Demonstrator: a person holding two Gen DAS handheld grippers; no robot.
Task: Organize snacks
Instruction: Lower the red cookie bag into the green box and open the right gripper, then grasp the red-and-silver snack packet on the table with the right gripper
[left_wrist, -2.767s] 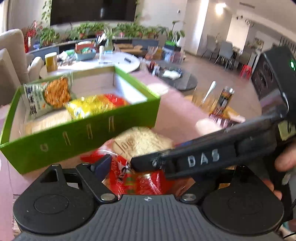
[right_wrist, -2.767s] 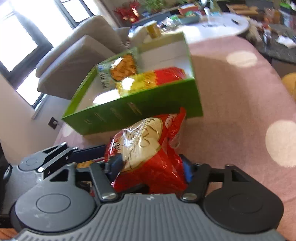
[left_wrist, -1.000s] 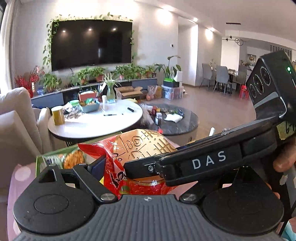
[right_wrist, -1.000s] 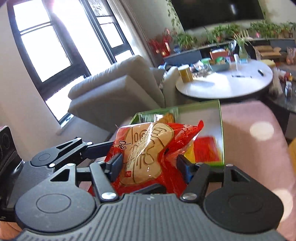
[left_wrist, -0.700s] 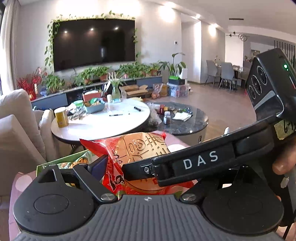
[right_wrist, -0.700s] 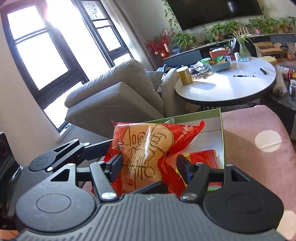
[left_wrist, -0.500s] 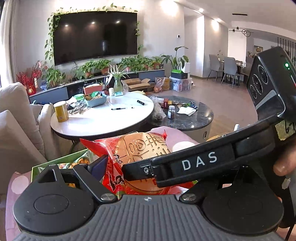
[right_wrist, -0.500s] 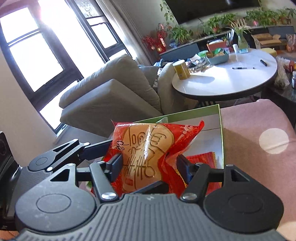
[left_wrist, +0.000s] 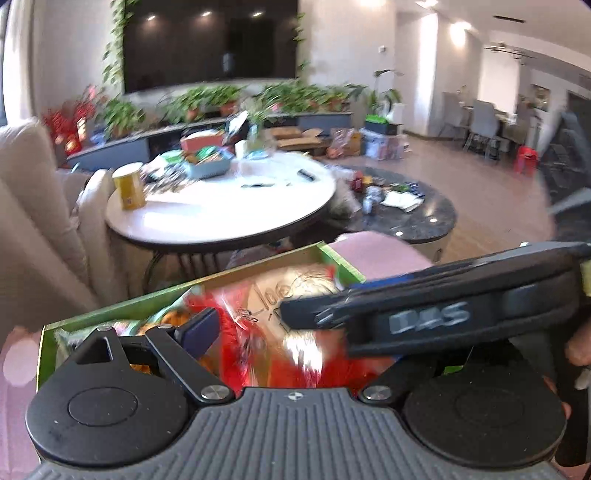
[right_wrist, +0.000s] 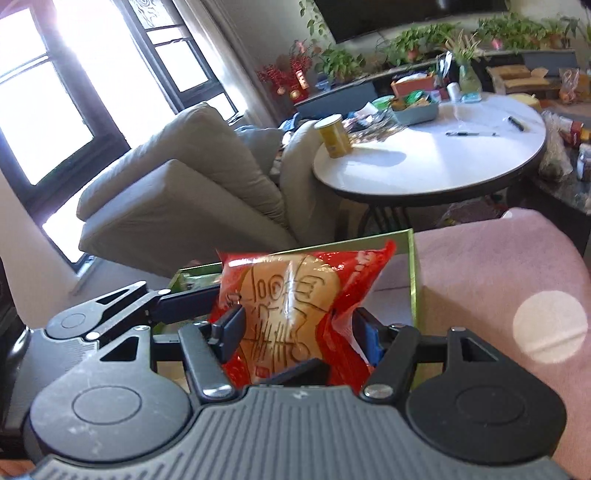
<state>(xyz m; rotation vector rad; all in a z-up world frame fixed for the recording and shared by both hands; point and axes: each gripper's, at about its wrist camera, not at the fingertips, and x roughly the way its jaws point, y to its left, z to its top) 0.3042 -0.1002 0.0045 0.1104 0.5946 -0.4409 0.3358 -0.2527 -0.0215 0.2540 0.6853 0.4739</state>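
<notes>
A red snack bag (right_wrist: 291, 306) with a round biscuit picture hangs above the open green box (right_wrist: 412, 266). My right gripper (right_wrist: 299, 328) is shut on it, a pad pressed into each side. In the left wrist view the same red bag (left_wrist: 258, 332) sits between the fingers of my left gripper (left_wrist: 288, 328). The left pad (left_wrist: 199, 326) touches the bag's edge. The other pad is hidden behind the black right gripper (left_wrist: 428, 317) that crosses in front. The green box (left_wrist: 258, 264) holds an orange snack pack (left_wrist: 166, 321). The left gripper (right_wrist: 110, 314) reaches in from the left.
The box stands on a pink dotted cloth (right_wrist: 498, 266). Behind it are a beige armchair (right_wrist: 177, 192) and a round white table (left_wrist: 221, 206) with a yellow canister (left_wrist: 129, 184) and clutter. A dark round table (left_wrist: 406, 218) stands further right.
Both grippers have carried the red bag forward and down. The green box now sits closer, right under the bag. The left wrist view is blurred by motion.
</notes>
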